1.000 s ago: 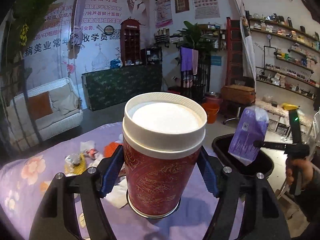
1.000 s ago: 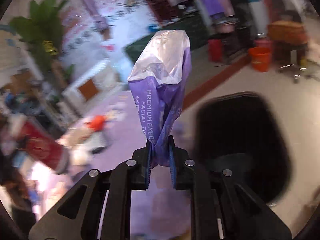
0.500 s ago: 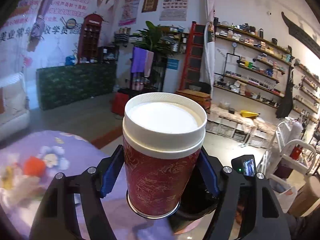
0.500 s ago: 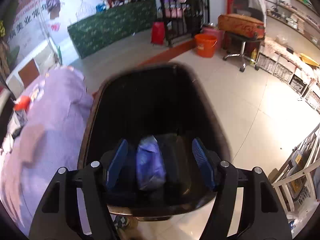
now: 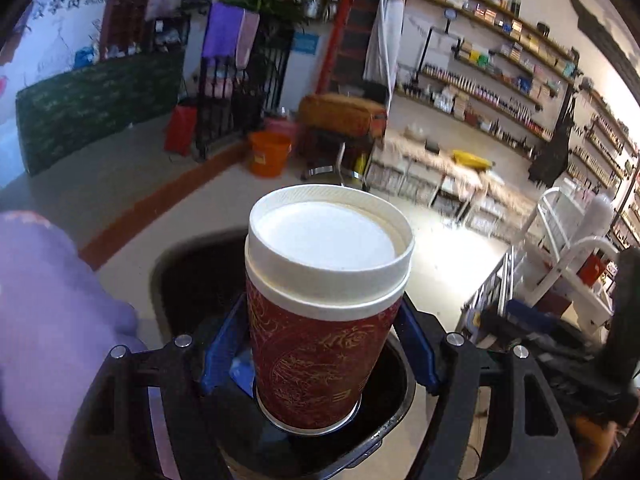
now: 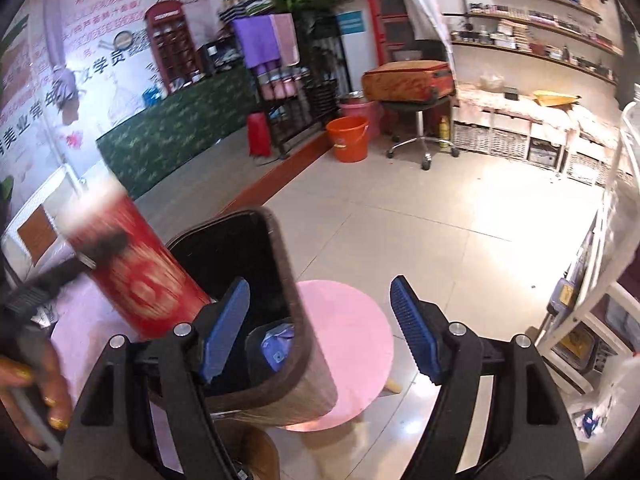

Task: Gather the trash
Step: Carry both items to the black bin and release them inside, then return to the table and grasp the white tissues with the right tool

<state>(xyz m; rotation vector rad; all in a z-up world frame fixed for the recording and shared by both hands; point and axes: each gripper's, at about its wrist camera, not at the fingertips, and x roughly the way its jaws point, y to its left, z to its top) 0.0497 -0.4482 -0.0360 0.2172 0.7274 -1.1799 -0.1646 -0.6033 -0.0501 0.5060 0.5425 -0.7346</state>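
My left gripper [image 5: 320,344] is shut on a red paper cup [image 5: 320,340] with gold print and a white lid, and holds it upright over the black-lined trash bin [image 5: 188,276]. The cup [image 6: 136,280] also shows blurred in the right wrist view, above the bin [image 6: 296,364]. My right gripper [image 6: 320,332] is open and empty, above the bin's right rim. The purple tissue wrapper [image 6: 278,346] lies inside the bin.
The purple-clothed table [image 5: 44,320] is at the left. A round pink stool [image 6: 352,344] stands right of the bin. An orange bucket [image 6: 348,138], an office chair [image 6: 416,120] and shelves stand further back across the tiled floor.
My right gripper opened over the bin, dropped the purple wrapper in and drew back. My left gripper carried the cup from the table to above the bin.
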